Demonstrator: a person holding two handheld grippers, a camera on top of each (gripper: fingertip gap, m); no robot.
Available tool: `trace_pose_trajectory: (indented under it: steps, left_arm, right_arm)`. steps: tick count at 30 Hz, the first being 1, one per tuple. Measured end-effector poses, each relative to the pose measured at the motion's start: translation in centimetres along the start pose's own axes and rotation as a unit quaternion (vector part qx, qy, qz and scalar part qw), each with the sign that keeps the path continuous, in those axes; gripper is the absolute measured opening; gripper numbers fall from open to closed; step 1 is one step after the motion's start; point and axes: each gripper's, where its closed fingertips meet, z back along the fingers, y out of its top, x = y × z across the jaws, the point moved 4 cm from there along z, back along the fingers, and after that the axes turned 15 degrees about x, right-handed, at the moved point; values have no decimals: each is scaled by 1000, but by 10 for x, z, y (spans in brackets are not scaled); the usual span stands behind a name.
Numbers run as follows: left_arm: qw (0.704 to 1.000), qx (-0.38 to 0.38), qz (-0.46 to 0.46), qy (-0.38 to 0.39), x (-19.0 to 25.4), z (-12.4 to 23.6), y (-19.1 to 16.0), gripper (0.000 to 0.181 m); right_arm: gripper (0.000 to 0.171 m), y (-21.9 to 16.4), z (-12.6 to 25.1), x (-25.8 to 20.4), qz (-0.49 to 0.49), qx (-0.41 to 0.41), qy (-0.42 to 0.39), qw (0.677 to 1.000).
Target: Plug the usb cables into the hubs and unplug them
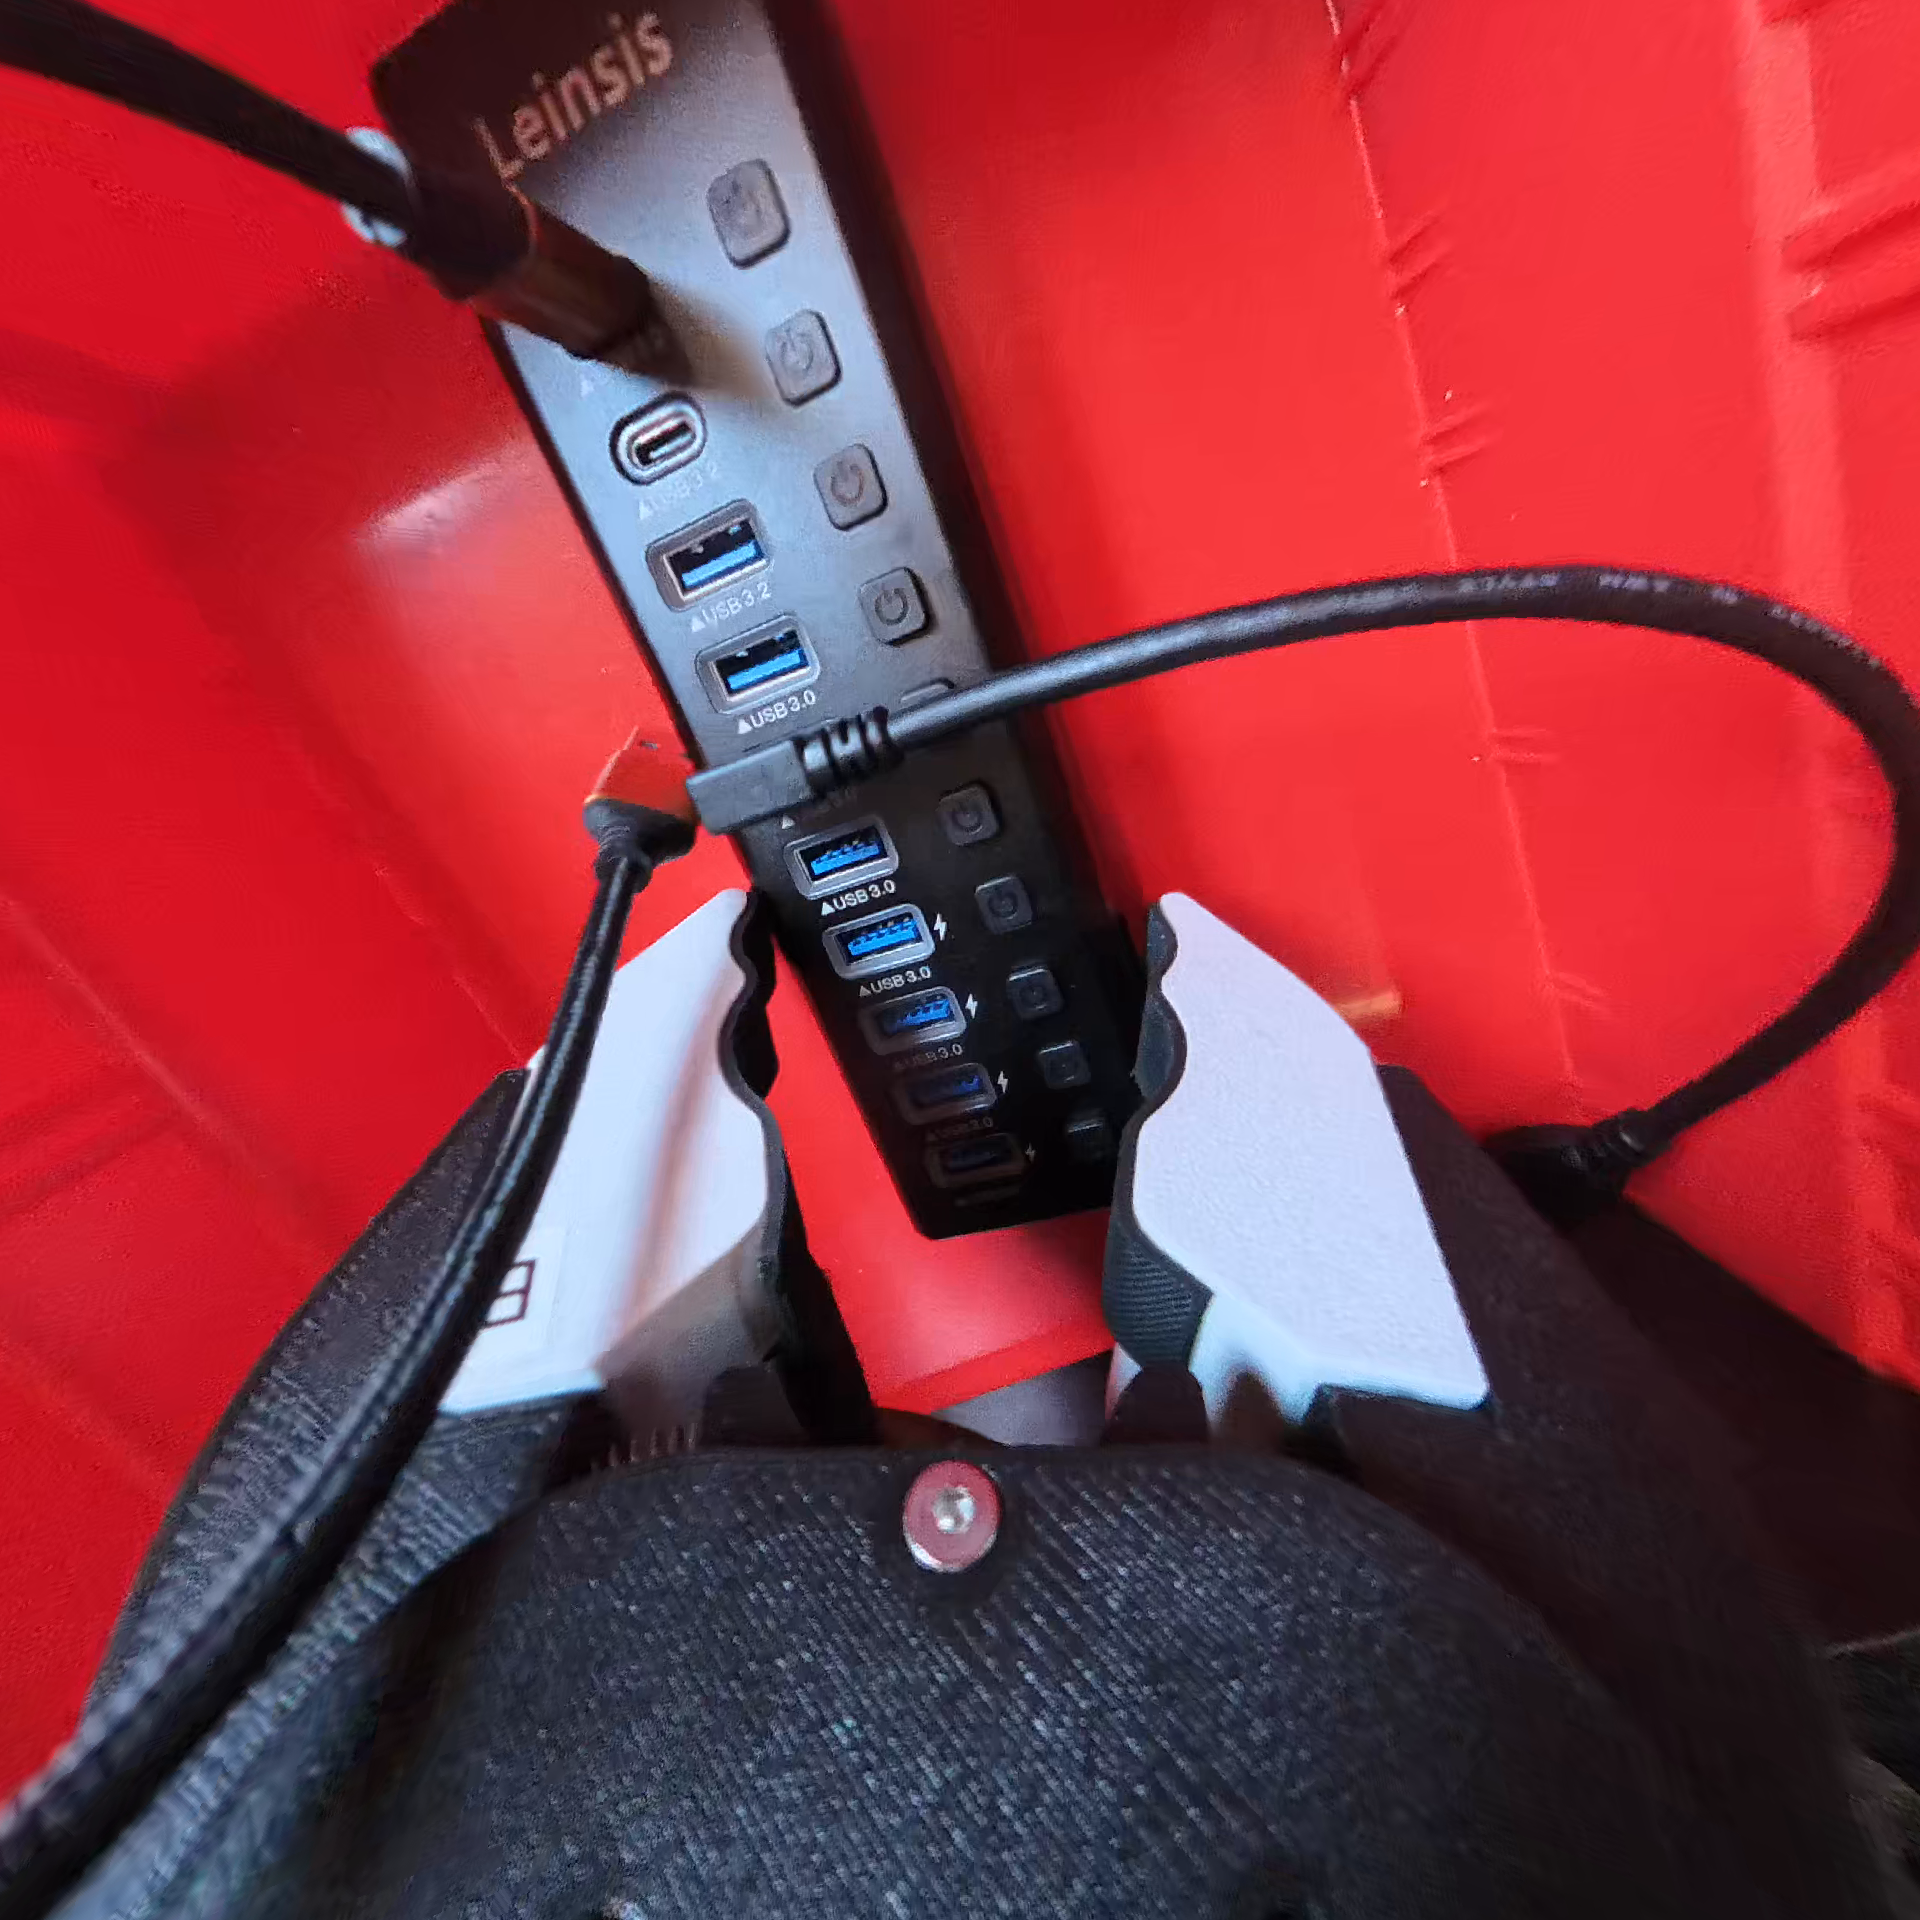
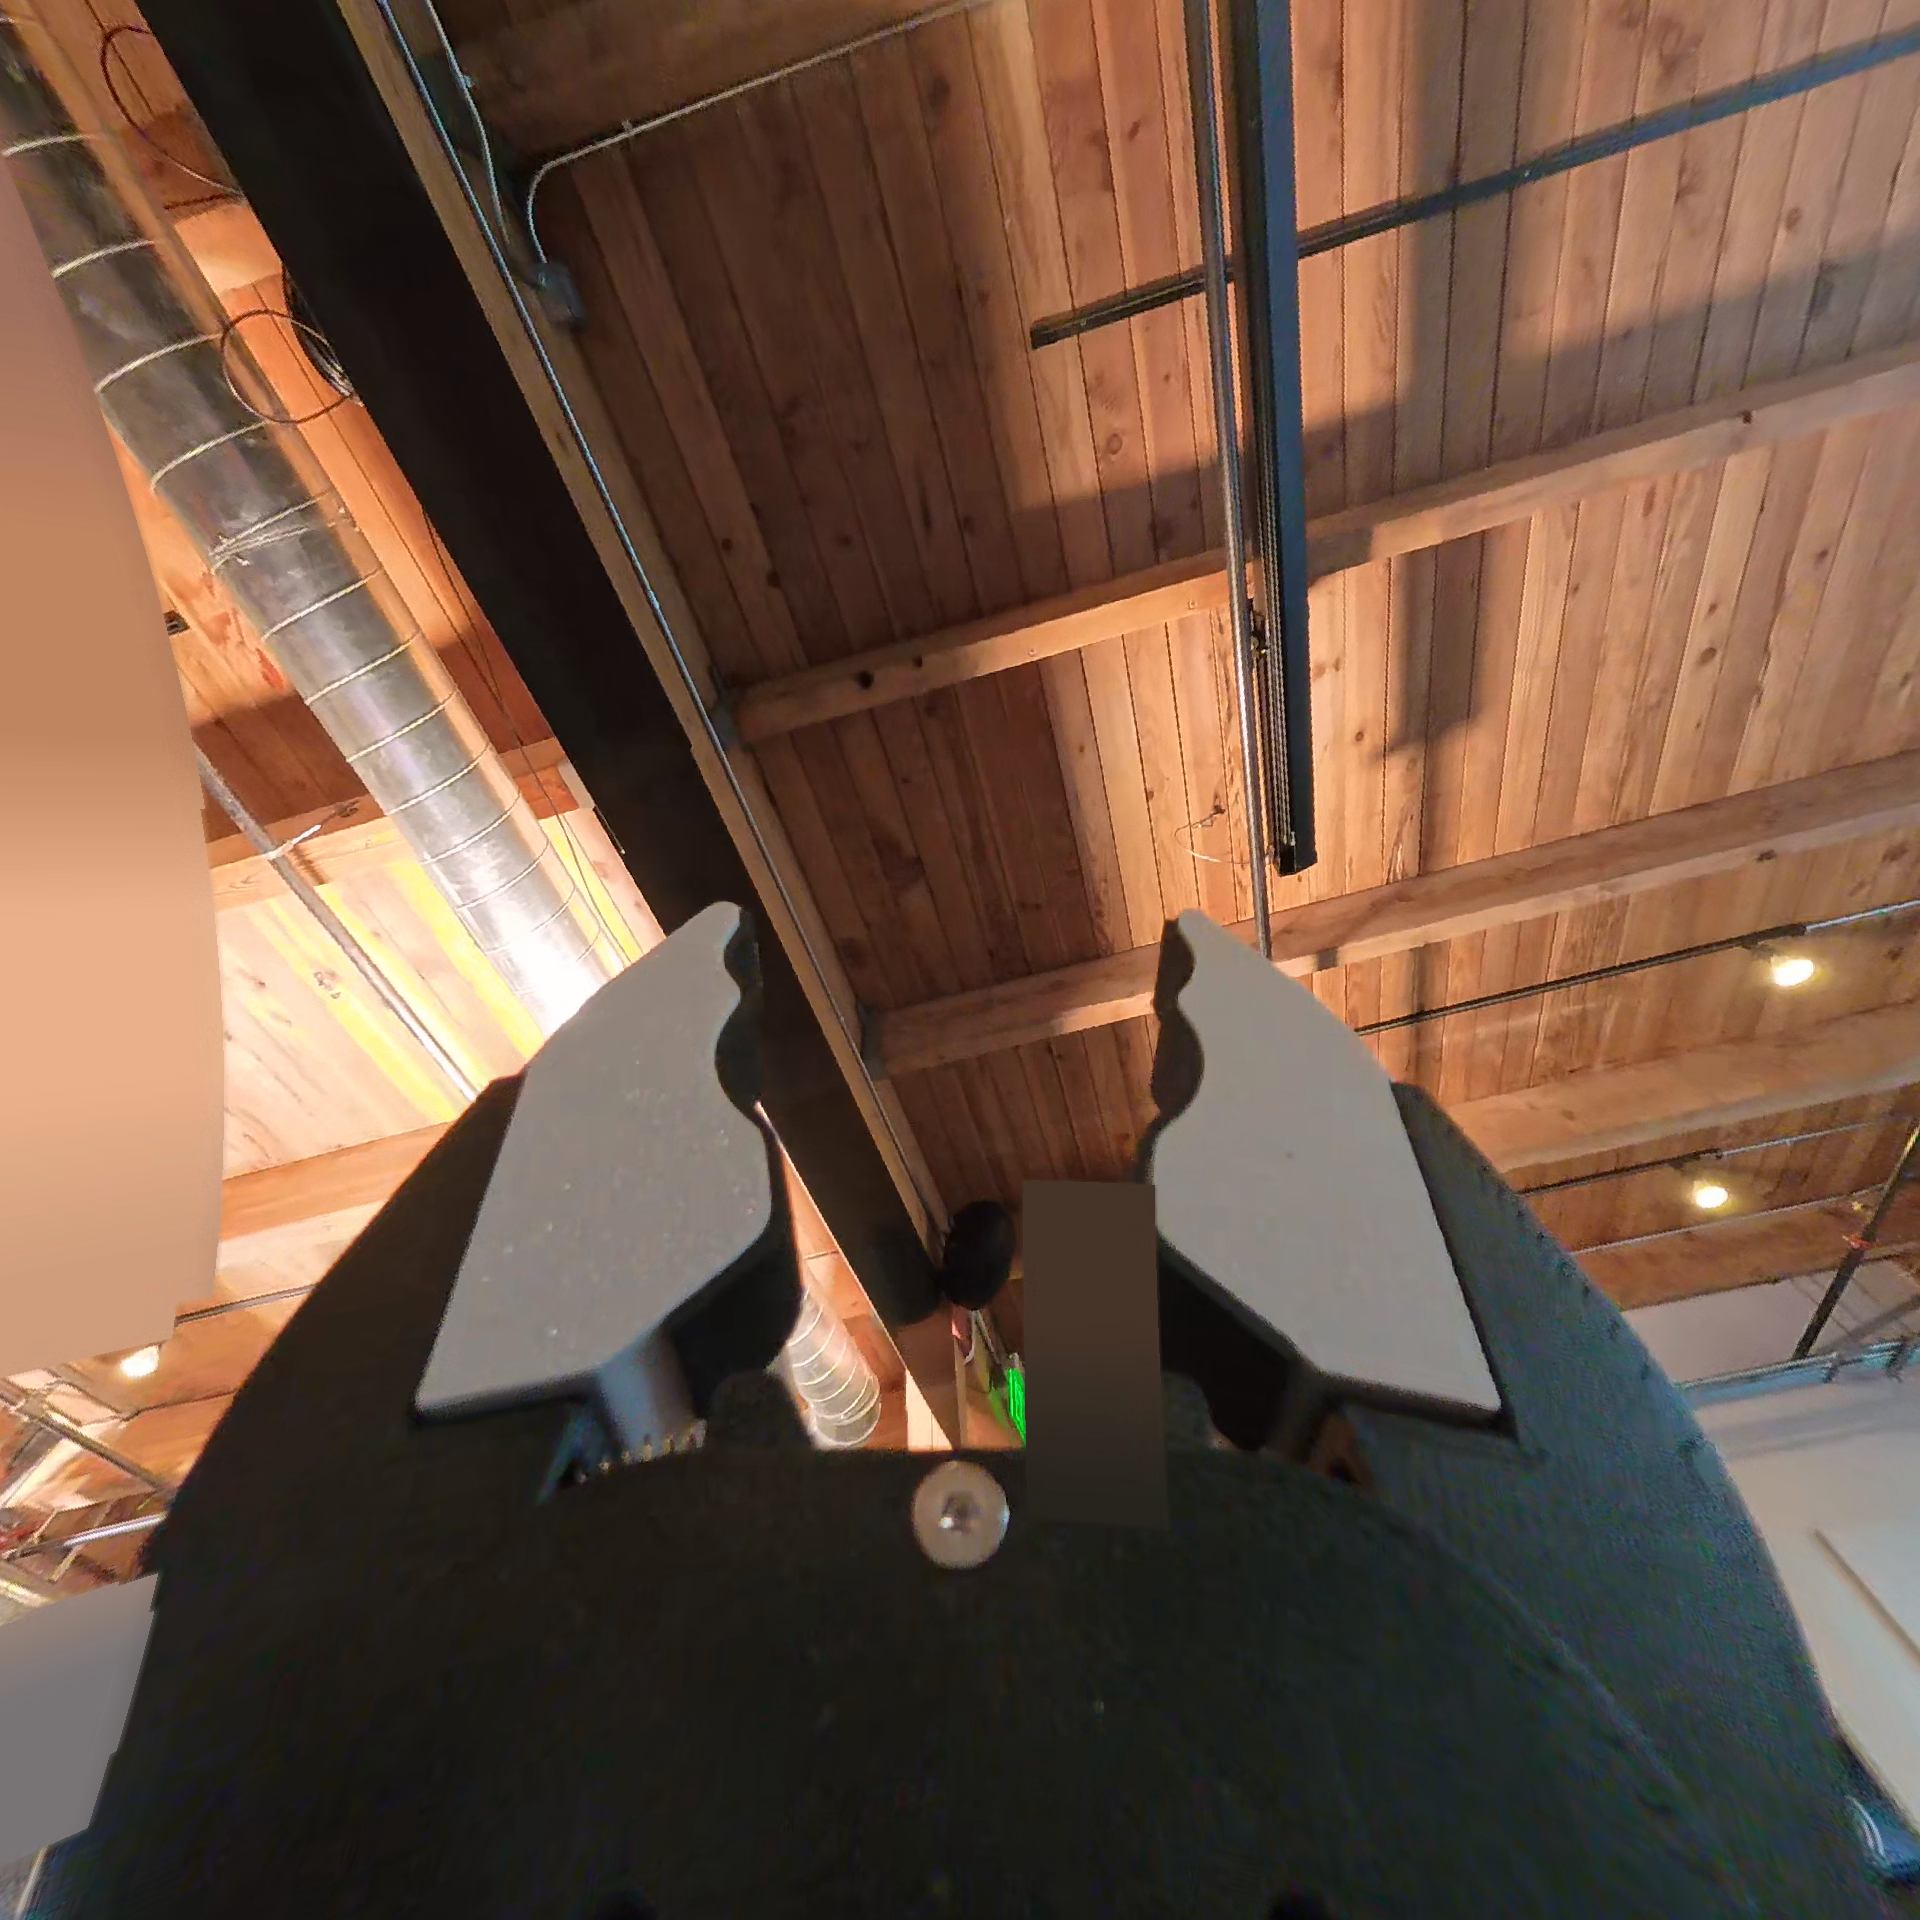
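Observation:
A long black USB hub (image 1: 831, 582) with several blue ports and a row of buttons lies in a red bin. My left gripper (image 1: 951, 925) is open, and its white fingers straddle the hub's near end. A black cable's plug (image 1: 753, 790) sits at a middle port, and its cable (image 1: 1558, 592) loops off to the right. Another black plug (image 1: 566, 296) sits in a port near the hub's far end. A braided cable with a red-tipped connector (image 1: 636, 779) hangs loose left of the hub and drapes over my left finger (image 1: 665, 1122). My right gripper (image 2: 951, 935) is open, empty and points up at the ceiling.
The red bin's walls (image 1: 1351, 364) close in around the hub on both sides. A dark object (image 1: 1558, 1164) lies at the right where the looping cable ends. The right wrist view shows a wooden ceiling (image 2: 1039, 468), a metal duct (image 2: 312, 582) and lights. Spacing between my two grippers at the tips: around 80 cm.

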Motion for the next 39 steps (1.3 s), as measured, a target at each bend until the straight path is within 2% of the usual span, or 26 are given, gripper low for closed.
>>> trace_pose_trajectory:
  steps: [3, 5, 9, 13, 16, 21, 26, 29, 32, 35, 37, 39]
  left_arm:
    - [997, 12, -55, 51, -7, 8, 0, 65]
    - [993, 49, -69, 78, -8, 20, 6, 65]
    - [979, 129, -88, 134, -12, 59, 21, 63]
    - [954, 212, -115, 178, 2, 101, 36, 62]
    - [915, 271, -175, 243, 25, 130, 51, 63]
    - [826, 385, -287, 294, 102, 159, 90, 63]
    - [729, 479, -378, 310, 181, 174, 135, 62]
    - [666, 515, -436, 318, 221, 181, 160, 63]
    - [621, 533, -483, 313, 257, 186, 181, 63]
    - [586, 562, -503, 296, 289, 189, 192, 63]
    - [571, 598, -494, 269, 308, 188, 191, 62]
    - [556, 632, -491, 224, 326, 184, 186, 63]
  right_arm:
    - [72, 5, -2, 2, 2, 6, -2, 1000]
    - [71, 7, -2, 1, 5, 8, 0, 1000]
    - [69, 2, -1, -3, 7, 0, 7, 1000]
    - [67, -3, 0, -10, 8, -9, 16, 1000]
    - [65, -6, 0, -15, 9, -17, 19, 1000]
    - [62, -17, 1, -25, 9, -46, 28, 999]
    - [61, -49, 4, -46, -14, -146, 71, 987]
    - [62, -78, 18, -69, -46, -247, 139, 958]
    - [67, -104, 48, -99, -55, -342, 255, 903]
    - [77, -128, 85, -117, -15, -403, 345, 848]
    - [81, -145, 106, -124, -38, -450, 345, 823]
    - [86, -157, 124, -137, -143, -485, 309, 805]
